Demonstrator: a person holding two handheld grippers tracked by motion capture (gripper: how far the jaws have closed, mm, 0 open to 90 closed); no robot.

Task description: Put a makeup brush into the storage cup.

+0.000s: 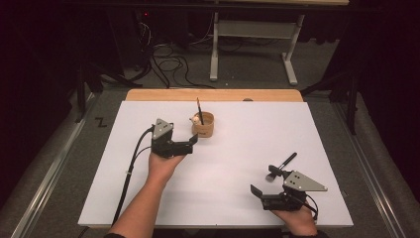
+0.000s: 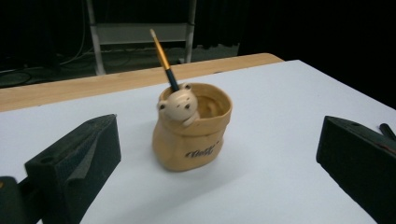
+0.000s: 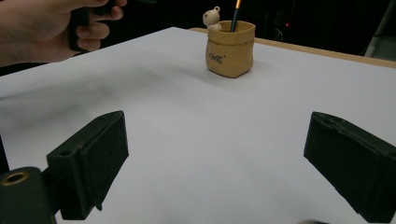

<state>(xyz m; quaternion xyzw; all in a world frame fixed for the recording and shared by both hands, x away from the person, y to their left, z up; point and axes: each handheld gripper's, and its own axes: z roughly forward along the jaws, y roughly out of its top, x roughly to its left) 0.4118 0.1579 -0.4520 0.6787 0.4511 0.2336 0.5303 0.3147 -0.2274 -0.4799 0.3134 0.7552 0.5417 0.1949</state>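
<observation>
**A:** Nearest the lens in the right gripper view are that gripper's own two black jaws, spread wide over bare white board with nothing between them. What is the right gripper [image 1: 261, 194] doing?

**B:** Resting low at the near right of the table [image 1: 228, 198], empty. Just beyond it lies a black-handled brush [image 1: 281, 166], bristle end toward the gripper, flat on the board and touched by neither tool.

**A:** And the left gripper [image 1: 193, 143]?

**B:** Also spread, pinching nothing. In the left gripper view the jaws frame a tan sack-shaped holder [image 2: 192, 133] with a small bear head [image 2: 176, 106] at its rim. The gripper's tips sit just beside the holder, near but apart, as far as the high view lets me tell.

**A:** What's inside?

**B:** One brush with a dark and orange handle [image 2: 163, 58], leaning, handle up, behind the bear. The holder stands upright toward the far middle of the board, well apart from the loose brush.

**A:** So which step is this?

**B:** My judgement: one brush is stowed, the second waits. The left gripper looks placed to steady the holder or has just let go; I cannot say which.

**A:** Next move?

**B:** Probably the right gripper swings toward the loose brush, straddles its thin handle squarely, closes, then lifts and carries it over to the holder's mouth. The handle is slim and lies flat, so the jaws must come down close to the board.
</observation>
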